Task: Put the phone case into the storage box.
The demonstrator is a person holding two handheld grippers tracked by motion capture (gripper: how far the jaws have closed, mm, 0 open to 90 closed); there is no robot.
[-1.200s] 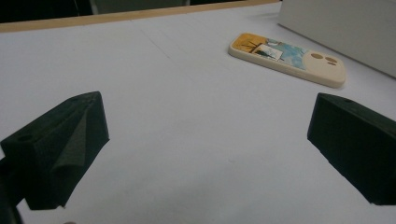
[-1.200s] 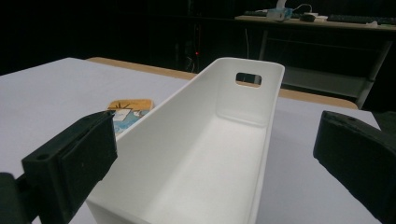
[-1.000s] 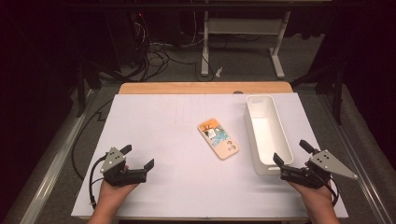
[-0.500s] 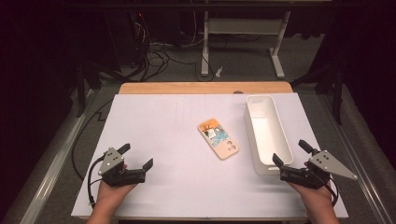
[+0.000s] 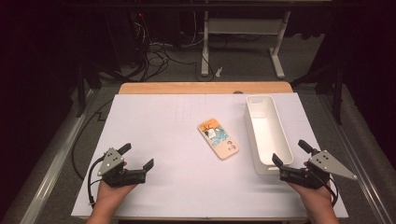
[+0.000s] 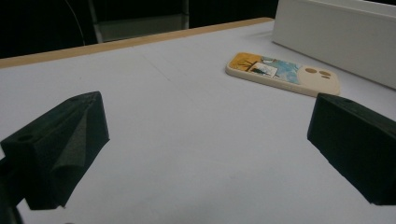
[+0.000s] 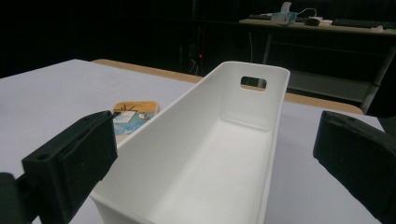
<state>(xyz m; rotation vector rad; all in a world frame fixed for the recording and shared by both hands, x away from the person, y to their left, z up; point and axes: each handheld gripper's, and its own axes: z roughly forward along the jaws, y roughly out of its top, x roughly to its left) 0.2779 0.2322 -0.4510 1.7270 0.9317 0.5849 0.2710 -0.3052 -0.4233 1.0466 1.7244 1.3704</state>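
A phone case (image 5: 218, 138) with an orange and blue picture lies flat near the middle of the white table (image 5: 177, 140); it shows too in the left gripper view (image 6: 282, 73) and the right gripper view (image 7: 132, 116). A long white bin (image 5: 267, 133) stands just right of it, empty inside (image 7: 219, 163). My left gripper (image 5: 136, 157) rests open at the front left, jaws wide apart, nothing between them (image 6: 205, 154). At the front right my right gripper (image 5: 290, 153) is open, facing the bin's near end (image 7: 210, 168).
A wooden strip (image 5: 205, 87) runs along the table's far edge. Beyond it are a desk frame (image 5: 243, 42) and loose cables (image 5: 159, 51) on the floor. Metal rails (image 5: 56, 158) flank the table on both sides.
Both hands have drawn back slightly toward the front edge. The phone case and bin have not moved.
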